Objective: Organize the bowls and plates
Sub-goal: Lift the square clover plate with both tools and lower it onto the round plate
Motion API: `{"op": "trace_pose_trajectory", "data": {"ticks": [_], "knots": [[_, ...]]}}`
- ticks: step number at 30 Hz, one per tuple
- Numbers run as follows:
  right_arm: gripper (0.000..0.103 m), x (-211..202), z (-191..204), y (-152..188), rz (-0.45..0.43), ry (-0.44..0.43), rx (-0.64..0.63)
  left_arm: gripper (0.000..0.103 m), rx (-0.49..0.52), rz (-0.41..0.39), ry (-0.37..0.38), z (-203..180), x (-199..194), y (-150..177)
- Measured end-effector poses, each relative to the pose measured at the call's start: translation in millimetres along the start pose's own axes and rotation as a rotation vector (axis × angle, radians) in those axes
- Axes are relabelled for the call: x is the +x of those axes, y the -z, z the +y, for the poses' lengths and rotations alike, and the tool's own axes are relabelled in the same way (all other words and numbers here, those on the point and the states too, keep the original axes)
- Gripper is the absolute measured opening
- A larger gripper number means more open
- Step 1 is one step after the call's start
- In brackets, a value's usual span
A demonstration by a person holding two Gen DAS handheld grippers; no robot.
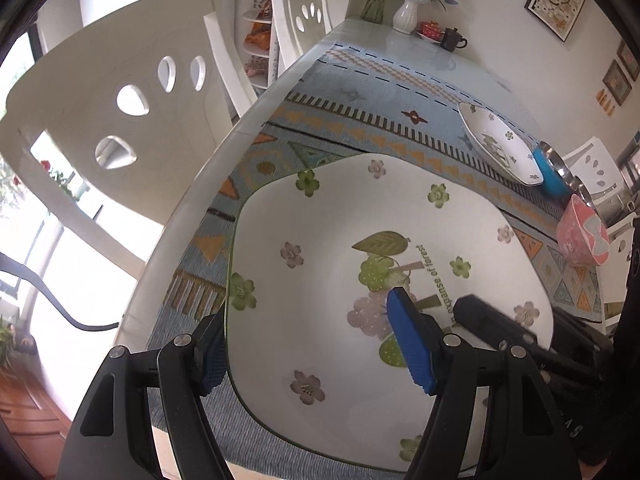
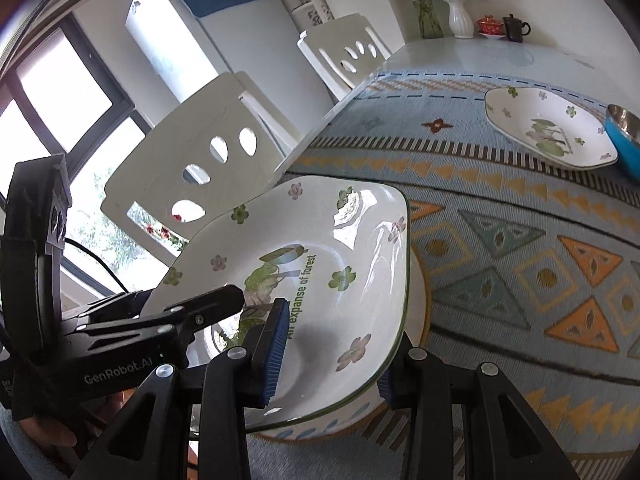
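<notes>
Second floral plate (image 2: 550, 128) touching blue bowl (image 2: 624, 136).

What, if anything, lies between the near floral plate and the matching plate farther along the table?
Nothing visible does: only the patterned table runner shows between the near floral plate and the matching plate. The blue bowl sits beside that far plate, on its other side, off the path.

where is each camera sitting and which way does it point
Left wrist: on the left gripper, looking down its fingers across the flowered plate toward the vase; the right gripper intrudes.
Right wrist: on the right gripper, facing the same plate and chairs; the left gripper shows.
Shared: plate, second plate, vase.
</notes>
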State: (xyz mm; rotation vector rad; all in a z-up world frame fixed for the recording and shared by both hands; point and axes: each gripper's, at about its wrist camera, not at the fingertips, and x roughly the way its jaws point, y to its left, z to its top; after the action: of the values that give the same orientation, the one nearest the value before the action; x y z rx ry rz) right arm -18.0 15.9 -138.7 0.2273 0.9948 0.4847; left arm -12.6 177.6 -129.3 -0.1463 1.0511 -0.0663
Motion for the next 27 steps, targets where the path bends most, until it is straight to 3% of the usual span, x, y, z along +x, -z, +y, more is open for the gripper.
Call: {"op": "trace_pose_trajectory", "data": {"ticks": [15,27], "knots": [[0.037,20,-4,16,0.068,0.026,0.009,0.068,-0.026,0.029,0.009,1,17,6],[0.037,25,-4,12,0.035,0.050,-0.037,0.068,0.013,0.017,0.009,-2,22,7]]}}
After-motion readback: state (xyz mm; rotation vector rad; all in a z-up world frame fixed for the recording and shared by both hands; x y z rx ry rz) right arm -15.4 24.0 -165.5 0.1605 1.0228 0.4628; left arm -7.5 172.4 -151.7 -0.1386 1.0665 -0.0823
